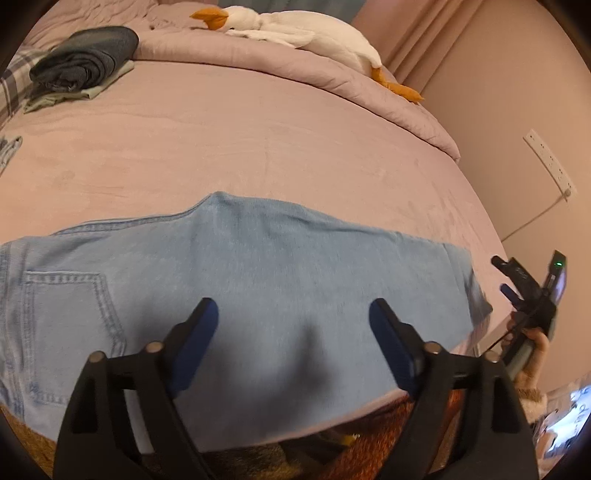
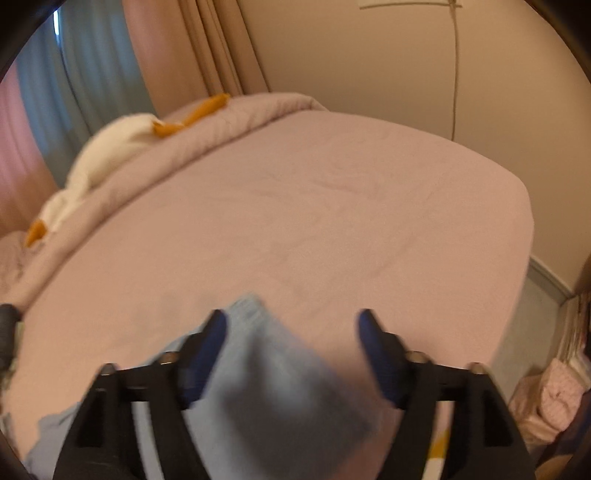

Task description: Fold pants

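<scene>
Light blue jeans [image 1: 236,280] lie folded flat across the near edge of the pink bed [image 1: 258,147], back pocket at the left, leg ends at the right. My left gripper [image 1: 293,314] is open and empty, hovering just above the middle of the jeans. My right gripper [image 2: 291,325] is open and empty above the leg end of the jeans [image 2: 266,354], which is blurred. The right gripper also shows in the left wrist view [image 1: 517,284], off the bed's right edge.
A stack of folded dark and green clothes [image 1: 81,62] sits at the far left of the bed. A white goose plush [image 1: 295,29] lies on the rolled duvet [image 1: 258,62] at the back. The wall with a power strip [image 1: 550,162] is at the right.
</scene>
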`<move>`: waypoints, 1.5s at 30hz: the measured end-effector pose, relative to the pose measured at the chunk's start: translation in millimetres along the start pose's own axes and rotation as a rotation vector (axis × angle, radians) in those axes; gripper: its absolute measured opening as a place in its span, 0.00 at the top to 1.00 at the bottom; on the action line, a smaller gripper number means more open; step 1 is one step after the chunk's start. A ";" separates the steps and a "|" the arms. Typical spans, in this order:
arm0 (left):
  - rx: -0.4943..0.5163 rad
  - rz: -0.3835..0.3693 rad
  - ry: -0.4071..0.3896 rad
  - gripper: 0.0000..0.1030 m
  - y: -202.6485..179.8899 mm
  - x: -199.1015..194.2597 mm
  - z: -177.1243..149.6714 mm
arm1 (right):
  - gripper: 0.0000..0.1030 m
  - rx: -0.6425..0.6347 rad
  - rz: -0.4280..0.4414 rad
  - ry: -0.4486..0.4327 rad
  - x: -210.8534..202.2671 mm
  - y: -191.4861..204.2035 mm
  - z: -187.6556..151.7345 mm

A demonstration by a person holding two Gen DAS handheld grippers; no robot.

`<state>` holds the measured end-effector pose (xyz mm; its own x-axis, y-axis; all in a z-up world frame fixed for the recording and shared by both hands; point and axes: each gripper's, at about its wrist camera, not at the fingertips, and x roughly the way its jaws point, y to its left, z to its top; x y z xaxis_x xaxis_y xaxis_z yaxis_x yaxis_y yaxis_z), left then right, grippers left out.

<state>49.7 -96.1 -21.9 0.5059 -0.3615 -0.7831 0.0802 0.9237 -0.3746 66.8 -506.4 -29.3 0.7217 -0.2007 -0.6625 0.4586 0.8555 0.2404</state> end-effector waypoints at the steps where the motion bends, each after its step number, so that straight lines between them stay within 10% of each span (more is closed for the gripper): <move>1: 0.002 -0.003 0.003 0.16 0.6 -1.0 -1.3 | 0.18 -0.004 0.004 -0.004 -9.1 -1.3 -4.9; 11: -0.030 -0.123 0.127 0.13 7.1 21.3 -31.6 | 0.17 0.126 -0.042 0.102 -8.0 -49.0 -48.1; 16: -0.039 -0.131 0.159 0.13 11.1 38.0 -38.1 | 0.17 0.233 0.249 0.155 16.5 -51.8 -50.9; 20: -0.033 -0.159 0.148 0.11 13.4 39.1 -38.0 | 0.17 0.205 0.228 0.140 30.9 -34.8 -46.2; 30: -0.061 -0.211 0.137 0.11 24.0 32.4 -41.6 | 0.84 0.204 0.217 0.143 37.7 -30.7 -42.2; 36: -0.101 -0.169 0.151 0.24 30.1 20.2 -42.4 | 0.88 0.125 0.248 0.021 -14.8 0.0 -32.0; 45: -0.103 -0.151 0.015 0.22 39.1 -33.2 -33.4 | 0.88 -0.196 0.642 -0.018 -107.2 116.1 -53.8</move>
<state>7.3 -52.3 -27.1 0.4822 -0.4980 -0.7208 0.0658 0.8410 -0.5370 14.8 -360.0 31.5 0.8289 0.3706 -0.4190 -0.1662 0.8784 0.4481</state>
